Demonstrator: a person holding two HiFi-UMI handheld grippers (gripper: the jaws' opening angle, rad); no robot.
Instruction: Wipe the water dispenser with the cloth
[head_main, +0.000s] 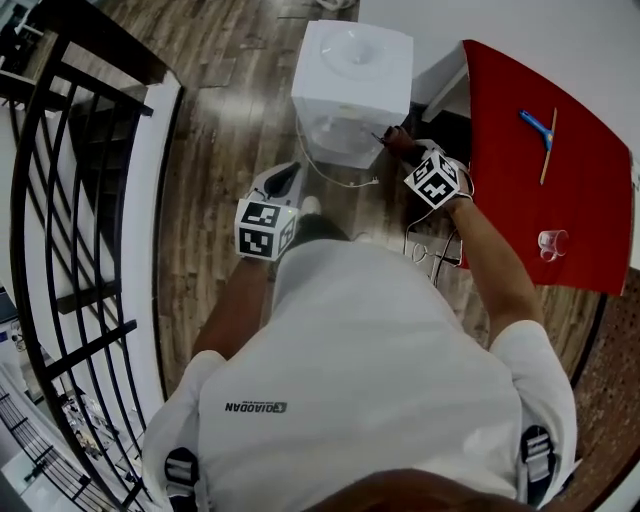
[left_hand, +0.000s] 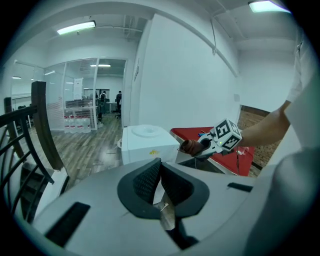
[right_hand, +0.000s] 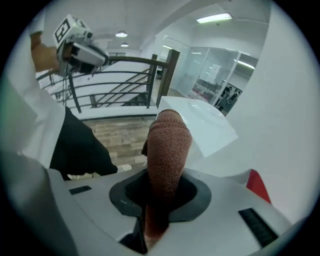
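Observation:
The white water dispenser (head_main: 350, 85) stands on the wood floor ahead of me, close to the wall. My right gripper (head_main: 405, 147) is shut on a rolled brown cloth (head_main: 398, 140), held beside the dispenser's right front corner; whether cloth and dispenser touch cannot be told. In the right gripper view the cloth (right_hand: 167, 147) sticks up out of the jaws and hides part of the dispenser (right_hand: 207, 125). My left gripper (head_main: 290, 180) hangs lower left of the dispenser, shut with nothing in it. Its view shows the dispenser (left_hand: 147, 142) and the cloth (left_hand: 190, 146) beyond the closed pads (left_hand: 150, 180).
A red table (head_main: 560, 200) at the right carries a blue-handled tool (head_main: 537, 125) and a small glass (head_main: 552, 243). A black stair railing (head_main: 80, 200) runs along the left. A white cord (head_main: 340, 178) lies on the floor by the dispenser's base.

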